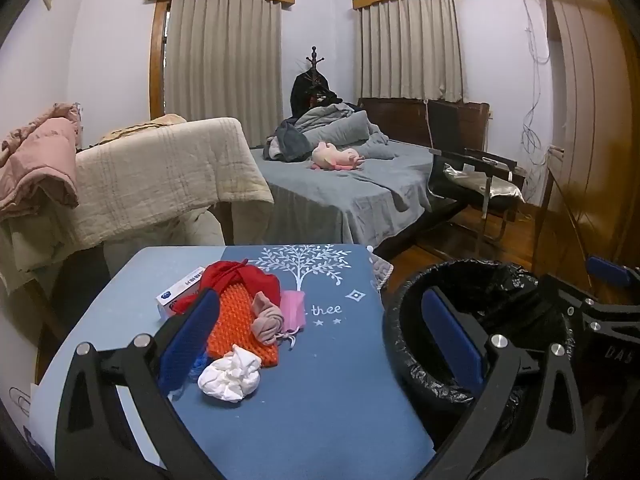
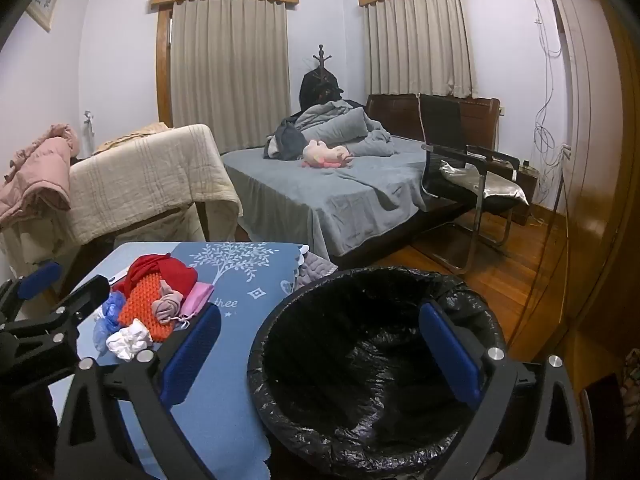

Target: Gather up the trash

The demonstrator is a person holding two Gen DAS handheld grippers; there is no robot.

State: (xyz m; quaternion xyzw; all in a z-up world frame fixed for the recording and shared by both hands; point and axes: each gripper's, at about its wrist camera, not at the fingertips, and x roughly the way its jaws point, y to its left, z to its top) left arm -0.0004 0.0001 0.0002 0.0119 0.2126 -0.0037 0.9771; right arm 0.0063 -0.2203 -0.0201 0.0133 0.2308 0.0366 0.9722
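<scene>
The crumpled white tissue (image 1: 230,376) lies lower left on the table (image 1: 320,380), beside the cloth pile. The lined bin (image 2: 360,360) looks empty, so nothing is collected. My left gripper (image 1: 320,344) and right gripper (image 2: 320,348) gape empty.

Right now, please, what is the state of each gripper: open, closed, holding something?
Left gripper: open, holding nothing, above the table.
Right gripper: open, holding nothing, over the trash bin.
</scene>
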